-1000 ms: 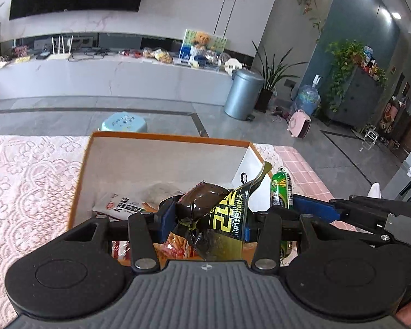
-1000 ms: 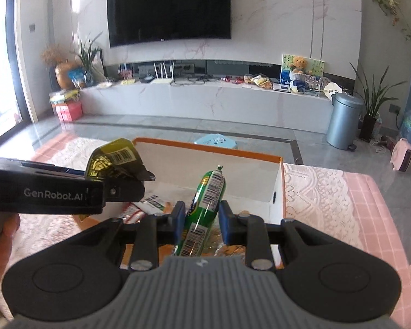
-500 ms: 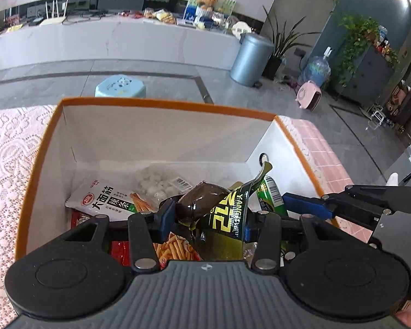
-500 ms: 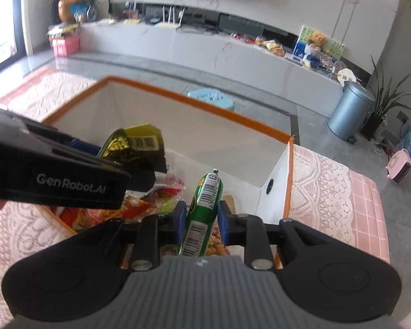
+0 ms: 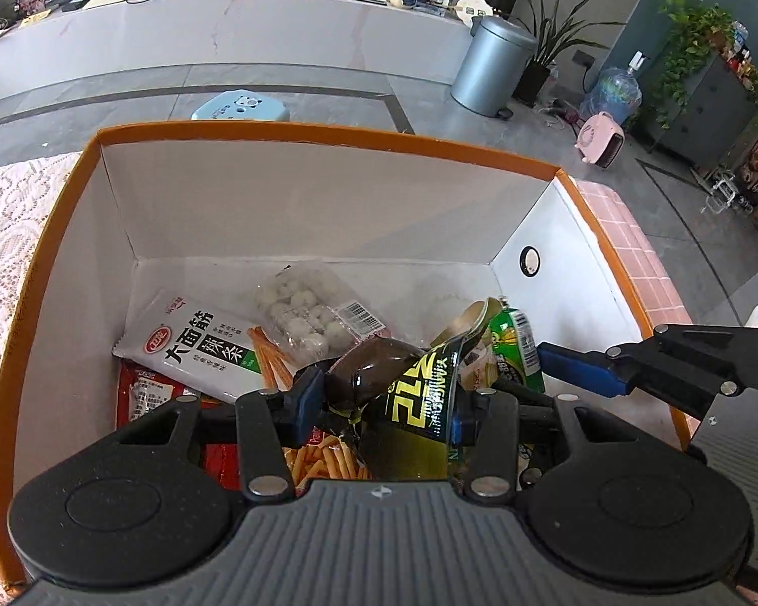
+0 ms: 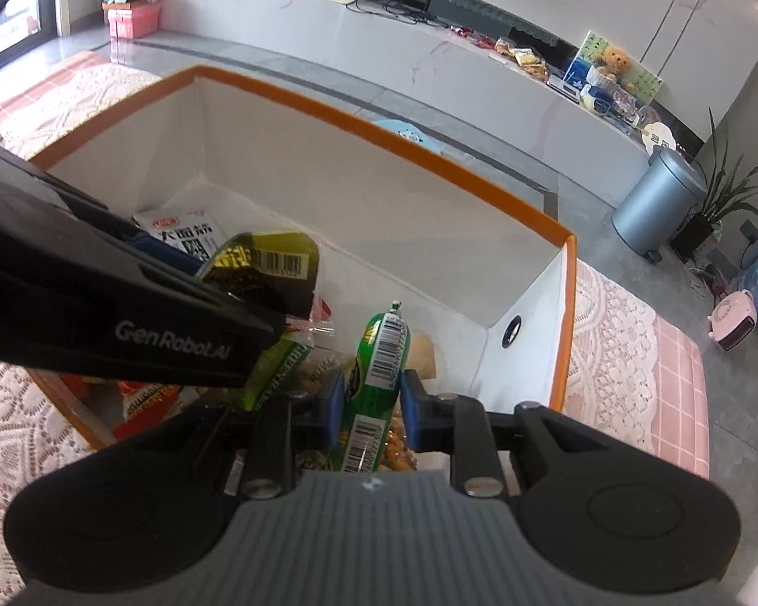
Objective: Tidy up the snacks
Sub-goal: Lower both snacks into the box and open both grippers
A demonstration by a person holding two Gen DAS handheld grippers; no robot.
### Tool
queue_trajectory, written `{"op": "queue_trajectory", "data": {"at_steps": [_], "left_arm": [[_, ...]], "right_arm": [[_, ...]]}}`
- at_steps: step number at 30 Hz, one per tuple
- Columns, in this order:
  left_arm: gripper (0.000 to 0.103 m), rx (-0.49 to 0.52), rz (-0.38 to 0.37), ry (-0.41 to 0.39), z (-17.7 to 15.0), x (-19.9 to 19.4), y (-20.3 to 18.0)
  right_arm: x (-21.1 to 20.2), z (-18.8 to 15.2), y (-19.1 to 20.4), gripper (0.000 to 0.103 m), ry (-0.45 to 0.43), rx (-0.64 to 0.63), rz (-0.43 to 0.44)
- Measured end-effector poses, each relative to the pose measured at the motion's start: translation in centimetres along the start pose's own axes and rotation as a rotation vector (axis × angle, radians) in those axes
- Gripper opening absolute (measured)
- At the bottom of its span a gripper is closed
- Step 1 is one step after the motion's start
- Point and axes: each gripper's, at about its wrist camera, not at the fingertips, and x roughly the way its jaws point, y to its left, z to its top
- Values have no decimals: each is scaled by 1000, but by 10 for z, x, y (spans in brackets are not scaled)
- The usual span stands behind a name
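An orange-rimmed white box (image 5: 328, 136) holds several snack packs; it also shows in the right wrist view (image 6: 429, 156). My left gripper (image 5: 384, 399) is shut on a dark yellow-lettered snack bag (image 5: 419, 399) and holds it down inside the box. My right gripper (image 6: 371, 399) is shut on a green sausage-shaped snack pack (image 6: 379, 368), also inside the box, near its right wall. The green pack (image 5: 513, 348) and right gripper fingers (image 5: 581, 368) show at right in the left wrist view. The left gripper's body (image 6: 101, 303) and dark bag (image 6: 273, 267) show at left in the right wrist view.
In the box lie a white noodle-snack pack (image 5: 197, 348), a clear bag of white balls (image 5: 303, 313), a red pack (image 5: 146, 389) and a fries pack (image 5: 323, 459). The box stands on a lace tablecloth (image 6: 616, 333). A blue stool (image 5: 240, 106) and bin (image 5: 490, 65) stand beyond.
Both grippers have tilted and moved down into the box with their snacks still held. The box interior now fills both views.
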Motion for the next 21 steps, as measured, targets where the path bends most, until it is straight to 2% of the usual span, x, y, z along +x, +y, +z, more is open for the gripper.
{"op": "queue_trajectory", "data": {"at_steps": [6, 11, 13, 14, 15, 16, 19, 21], "left_arm": [[53, 17, 16, 13, 5, 2, -7], [54, 21, 13, 15, 6, 2, -11], [61, 30, 19, 12, 5, 0, -12], [63, 32, 15, 9, 5, -1, -13], [67, 31, 12, 5, 5, -3, -13], [71, 28, 10, -4, 4, -6, -13], [83, 21, 7, -36, 4, -15, -14], [85, 15, 4, -53, 4, -23, -15]], "right_arm": [[2, -2, -5, 21, 15, 24, -2], [0, -3, -2, 20, 22, -4, -8], [-2, -3, 0, 21, 16, -17, -13], [-2, -2, 1, 26, 12, -23, -17], [-4, -1, 1, 34, 9, -26, -20], [-6, 0, 1, 37, 4, -26, -26], [-15, 3, 2, 40, -9, -25, -22], [-20, 4, 2, 43, -19, -32, -29]]}}
